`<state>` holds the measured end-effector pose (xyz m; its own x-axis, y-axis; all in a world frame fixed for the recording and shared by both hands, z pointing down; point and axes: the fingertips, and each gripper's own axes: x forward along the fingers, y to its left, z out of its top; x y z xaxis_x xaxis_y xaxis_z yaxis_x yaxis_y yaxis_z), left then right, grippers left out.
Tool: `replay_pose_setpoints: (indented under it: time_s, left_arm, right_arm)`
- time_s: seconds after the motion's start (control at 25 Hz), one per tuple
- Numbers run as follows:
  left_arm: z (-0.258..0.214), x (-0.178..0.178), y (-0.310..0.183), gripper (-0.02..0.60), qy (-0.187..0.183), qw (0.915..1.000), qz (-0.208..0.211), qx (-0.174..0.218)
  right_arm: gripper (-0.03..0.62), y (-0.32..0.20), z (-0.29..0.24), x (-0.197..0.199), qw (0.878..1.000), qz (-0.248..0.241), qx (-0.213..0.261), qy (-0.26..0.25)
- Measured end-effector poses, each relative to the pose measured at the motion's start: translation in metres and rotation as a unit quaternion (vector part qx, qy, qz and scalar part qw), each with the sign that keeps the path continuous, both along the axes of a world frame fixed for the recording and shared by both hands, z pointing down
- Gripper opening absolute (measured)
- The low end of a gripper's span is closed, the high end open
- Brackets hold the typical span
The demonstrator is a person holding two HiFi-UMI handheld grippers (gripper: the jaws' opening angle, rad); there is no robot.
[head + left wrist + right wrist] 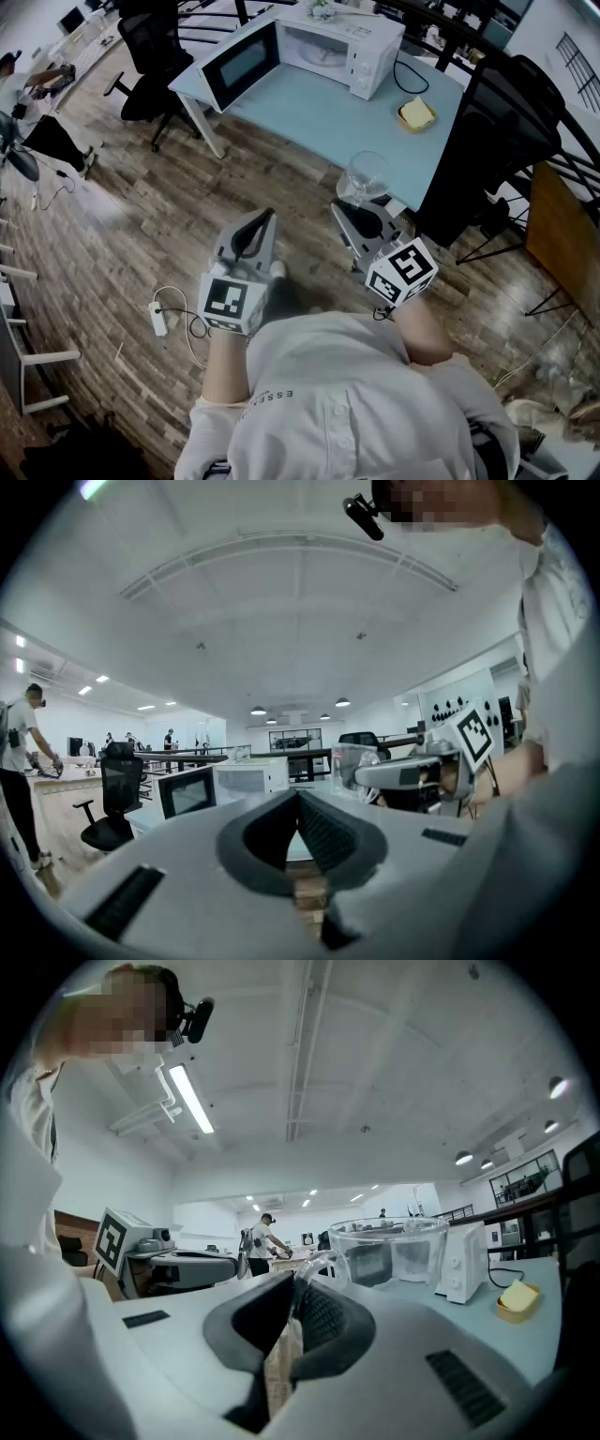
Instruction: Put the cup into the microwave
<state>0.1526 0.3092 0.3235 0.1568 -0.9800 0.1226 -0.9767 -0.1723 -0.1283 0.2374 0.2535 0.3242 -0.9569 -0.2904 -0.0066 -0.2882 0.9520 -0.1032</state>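
Observation:
A clear glass cup (367,175) hangs in the air just off the near edge of the light-blue table (319,117). My right gripper (355,202) is shut on the cup's handle; in the right gripper view the cup (391,1249) sits just beyond the jaws (298,1290). The white microwave (333,45) stands at the table's far end, its door (239,64) swung open to the left. My left gripper (255,228) is held level beside the right one, shut and empty. In the left gripper view its jaws (298,806) point at the microwave (246,778).
A yellow block on a small dish (417,114) lies on the table right of the microwave. Black office chairs (150,47) stand left of the table, and dark chairs (497,141) stand to the right. A white power strip (158,318) lies on the wooden floor. People stand in the background.

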Motion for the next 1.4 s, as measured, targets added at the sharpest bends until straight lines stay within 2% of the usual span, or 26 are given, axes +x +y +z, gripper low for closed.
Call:
replay_pose_setpoints:
  time_s: [0.36, 0.68, 0.84, 1.08, 1.4]
  left_arm:
    - [0.003, -0.001, -0.002, 0.002, 0.000, 1.0000, -0.003, -0.004]
    - [0.007, 0.002, -0.008, 0.002, -0.005, 0.9999, 0.012, -0.011]
    - [0.012, -0.008, -0.018, 0.002, 0.012, 0.9998, 0.006, -0.014]
    - [0.022, -0.045, -0.050, 0.002, 0.006, 0.9996, 0.020, -0.016]
    - [0.022, -0.130, -0.120, 0.002, 0.013, 0.9982, 0.055, -0.020]
  right_arm:
    - [0.018, -0.004, 0.005, 0.004, 1.000, 0.005, -0.007, 0.000]
    - [0.018, -0.005, 0.007, 0.004, 1.000, 0.002, -0.013, -0.003]
    - [0.018, -0.015, 0.012, 0.000, 1.000, 0.004, -0.010, 0.004]
    - [0.018, -0.051, 0.019, -0.032, 1.000, 0.022, -0.019, 0.004]
    - [0.018, -0.113, 0.019, -0.113, 0.998, 0.056, -0.024, 0.005]
